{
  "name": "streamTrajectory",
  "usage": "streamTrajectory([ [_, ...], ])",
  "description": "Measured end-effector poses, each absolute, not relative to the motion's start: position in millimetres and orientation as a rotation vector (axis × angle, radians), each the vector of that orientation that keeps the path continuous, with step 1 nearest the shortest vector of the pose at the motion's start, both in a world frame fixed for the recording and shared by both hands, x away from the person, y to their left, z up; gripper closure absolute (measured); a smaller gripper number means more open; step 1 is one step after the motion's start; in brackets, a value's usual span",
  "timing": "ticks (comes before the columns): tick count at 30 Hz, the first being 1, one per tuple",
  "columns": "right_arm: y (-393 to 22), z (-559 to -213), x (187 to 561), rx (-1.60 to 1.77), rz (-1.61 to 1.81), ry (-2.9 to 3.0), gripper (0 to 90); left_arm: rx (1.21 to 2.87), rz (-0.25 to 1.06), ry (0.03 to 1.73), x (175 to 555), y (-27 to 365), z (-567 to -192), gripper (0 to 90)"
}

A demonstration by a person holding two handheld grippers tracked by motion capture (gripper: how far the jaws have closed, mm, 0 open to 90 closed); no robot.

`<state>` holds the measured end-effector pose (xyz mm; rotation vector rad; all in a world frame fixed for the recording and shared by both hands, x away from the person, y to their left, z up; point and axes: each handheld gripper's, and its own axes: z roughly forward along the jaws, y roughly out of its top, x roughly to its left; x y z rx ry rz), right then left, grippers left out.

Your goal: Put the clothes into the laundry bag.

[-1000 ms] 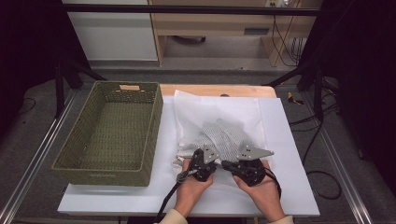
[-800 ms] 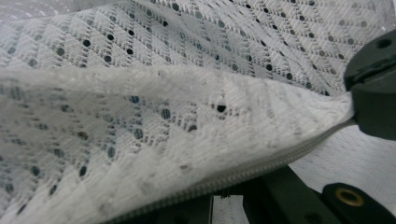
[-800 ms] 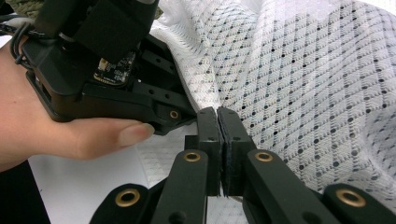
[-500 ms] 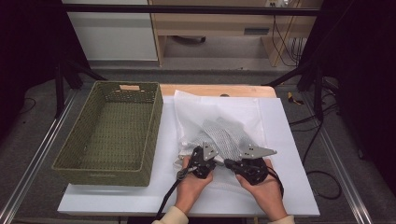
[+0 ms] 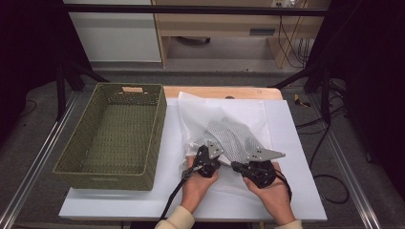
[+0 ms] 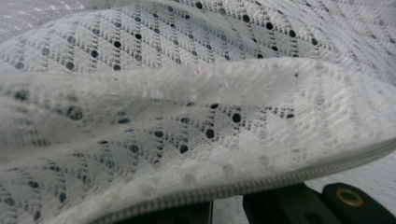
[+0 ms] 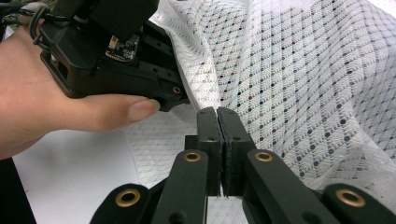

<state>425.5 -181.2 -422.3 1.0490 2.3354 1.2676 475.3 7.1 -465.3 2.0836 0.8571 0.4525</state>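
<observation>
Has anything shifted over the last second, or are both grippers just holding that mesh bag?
Barely anything changed. The left gripper and right gripper stay shut on the near edge of the mesh bag, which keeps its raised, bunched shape. The basket stays put.

Left gripper [image 5: 206,160] jaws closed; right gripper [image 7: 217,112] jaws pressed together, side by side

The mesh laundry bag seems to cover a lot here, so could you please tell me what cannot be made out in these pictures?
- Left tongs, left gripper view: the mesh laundry bag drapes over the tips, hiding the grip.
- Bag's contents, high view: the weave is too fine to tell.
- Zipper, left gripper view: cut off at both picture edges.
- Right tongs, right gripper view: shut, but the fold hides how much fabric they pinch.
</observation>
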Motion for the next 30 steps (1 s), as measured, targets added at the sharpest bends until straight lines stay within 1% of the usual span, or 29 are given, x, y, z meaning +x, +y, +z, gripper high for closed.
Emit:
streamTrajectory([
  [30, -181.6, -422.0, 426.3, 1.062, 1.254, 2.331, 89.1, 2.060, 0.489, 0.870, 489.5, 0.7, -466.8, 90.0],
])
